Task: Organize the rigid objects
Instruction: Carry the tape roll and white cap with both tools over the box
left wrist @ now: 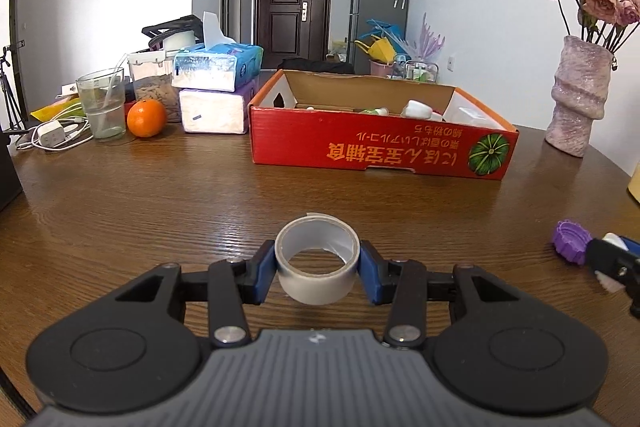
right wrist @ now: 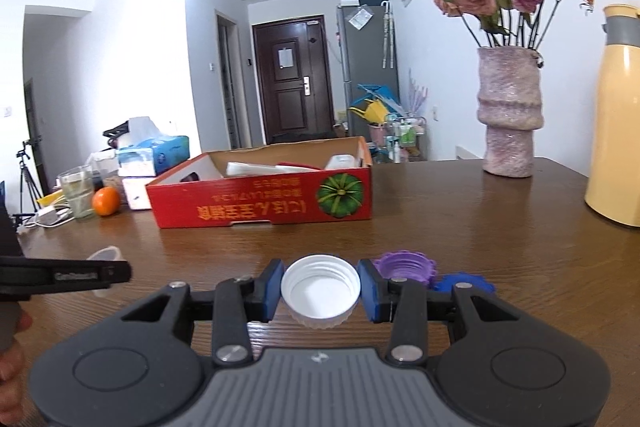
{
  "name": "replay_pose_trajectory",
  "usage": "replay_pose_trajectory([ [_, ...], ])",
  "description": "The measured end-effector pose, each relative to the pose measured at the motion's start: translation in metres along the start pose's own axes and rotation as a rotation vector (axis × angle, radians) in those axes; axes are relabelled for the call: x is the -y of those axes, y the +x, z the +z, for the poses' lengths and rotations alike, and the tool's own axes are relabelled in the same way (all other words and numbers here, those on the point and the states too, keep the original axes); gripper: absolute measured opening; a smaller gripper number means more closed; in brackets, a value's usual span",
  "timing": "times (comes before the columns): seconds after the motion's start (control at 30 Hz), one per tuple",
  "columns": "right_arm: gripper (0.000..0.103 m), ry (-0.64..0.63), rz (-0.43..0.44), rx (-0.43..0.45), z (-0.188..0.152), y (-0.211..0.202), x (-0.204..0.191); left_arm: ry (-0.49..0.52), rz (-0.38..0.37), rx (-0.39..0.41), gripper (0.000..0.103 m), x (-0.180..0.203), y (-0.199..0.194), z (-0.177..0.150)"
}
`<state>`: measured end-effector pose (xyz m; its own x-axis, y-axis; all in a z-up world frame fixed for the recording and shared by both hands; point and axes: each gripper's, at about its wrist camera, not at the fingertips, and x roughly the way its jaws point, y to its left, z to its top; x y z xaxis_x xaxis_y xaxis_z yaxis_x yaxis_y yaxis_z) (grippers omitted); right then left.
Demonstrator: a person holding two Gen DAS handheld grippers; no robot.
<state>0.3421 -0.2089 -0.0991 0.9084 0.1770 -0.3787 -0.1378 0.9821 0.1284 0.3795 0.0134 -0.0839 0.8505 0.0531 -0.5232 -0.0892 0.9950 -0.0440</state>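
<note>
Left hand-held gripper (left wrist: 318, 269) clamped on tape roll (left wrist: 318, 259), right hand-held gripper (right wrist: 320, 291) on white cap (right wrist: 320, 291); box (left wrist: 376, 151) print illegible.

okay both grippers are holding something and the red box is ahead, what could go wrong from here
1. The left gripper pinches the tape roll only at its curved sides, so it could twist or slip out before reaching the red box.
2. The right gripper holds the white cap by its ribbed rim; a shallow grip may pop loose.
3. The purple cap and blue cap lie right beside the right gripper and could get knocked.
</note>
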Motion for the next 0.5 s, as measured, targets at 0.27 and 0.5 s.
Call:
replay_pose_trajectory([
  [0.27, 0.039, -0.008, 0.019, 0.007, 0.009, 0.004, -0.01, -0.013, -0.008, 0.008, 0.045, 0.002, 0.002, 0.011],
  [0.5, 0.039, 0.01, 0.026, 0.018, 0.02, 0.012, -0.012, -0.034, -0.015, 0.035, 0.045, 0.004, 0.002, 0.026],
])
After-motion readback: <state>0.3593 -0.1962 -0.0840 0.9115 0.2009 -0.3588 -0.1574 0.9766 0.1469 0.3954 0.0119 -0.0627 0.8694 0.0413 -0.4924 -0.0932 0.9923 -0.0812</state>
